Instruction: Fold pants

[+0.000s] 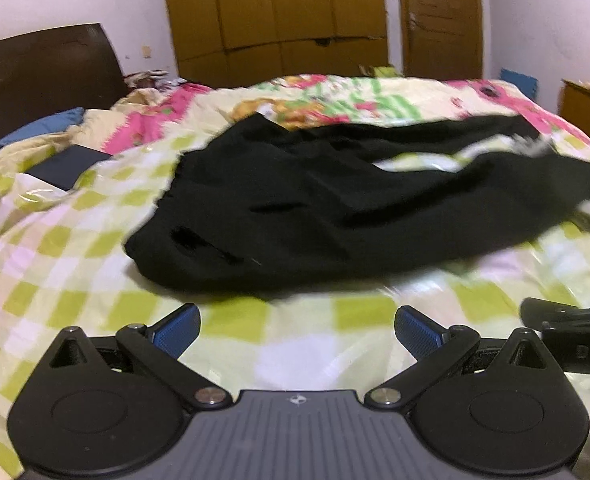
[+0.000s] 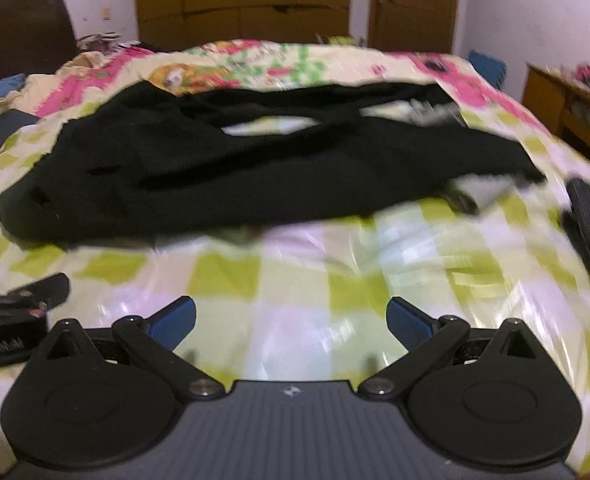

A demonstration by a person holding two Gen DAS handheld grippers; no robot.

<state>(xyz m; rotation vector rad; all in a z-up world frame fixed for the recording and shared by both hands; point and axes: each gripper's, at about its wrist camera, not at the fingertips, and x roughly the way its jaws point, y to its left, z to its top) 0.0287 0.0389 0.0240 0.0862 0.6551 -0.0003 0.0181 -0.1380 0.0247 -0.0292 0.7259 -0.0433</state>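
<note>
Since nothing is gripped yet, the left gripper hangs with jaws spread wide and empty above the checked bedspread, the black pants lying rumpled just ahead of them; the right gripper, equally wide and empty, faces the legs, probably readying a two-ended pickup.

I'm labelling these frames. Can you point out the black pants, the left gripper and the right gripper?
black pants (image 1: 335, 216): left wrist view, middle of the fabric.
left gripper (image 1: 297, 332): left wrist view, between its open fingertips.
right gripper (image 2: 291, 320): right wrist view, between its open fingertips.
</note>
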